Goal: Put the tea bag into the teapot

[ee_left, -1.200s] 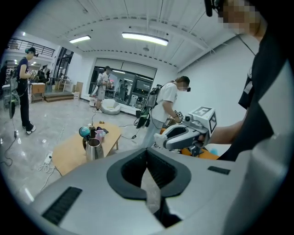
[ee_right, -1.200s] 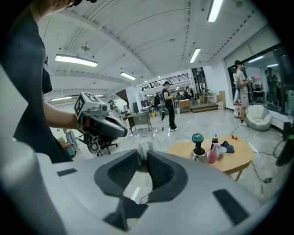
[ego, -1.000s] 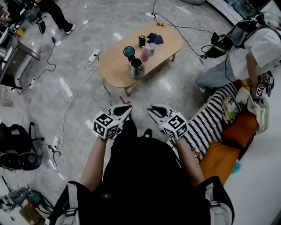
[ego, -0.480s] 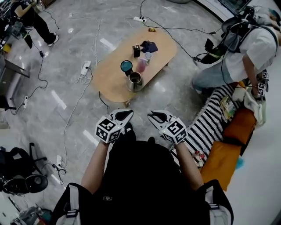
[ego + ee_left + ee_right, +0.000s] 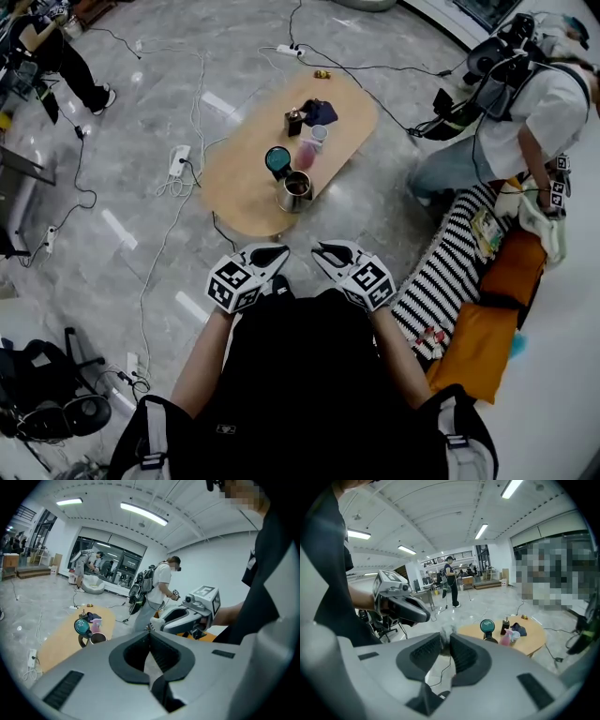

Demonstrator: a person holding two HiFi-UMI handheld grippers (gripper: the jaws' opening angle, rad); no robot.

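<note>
The left gripper (image 5: pixel 278 253) and right gripper (image 5: pixel 321 250) hang side by side at the person's waist, well short of the teapot (image 5: pixel 295 190), both pointing toward it. The left's jaws meet at the tips on nothing. The right's stand a narrow slit apart, also holding nothing. The teapot stands open-mouthed straight ahead of them near the table's (image 5: pixel 239 192) front edge, about midway between the two, so neither is clearly nearer. Its teal lid (image 5: pixel 277 161) sits just to its left. The tea bag may lie among the small things beyond the teapot, by the pink bottle (image 5: pixel 307 153), but it is too small to make out.
</note>
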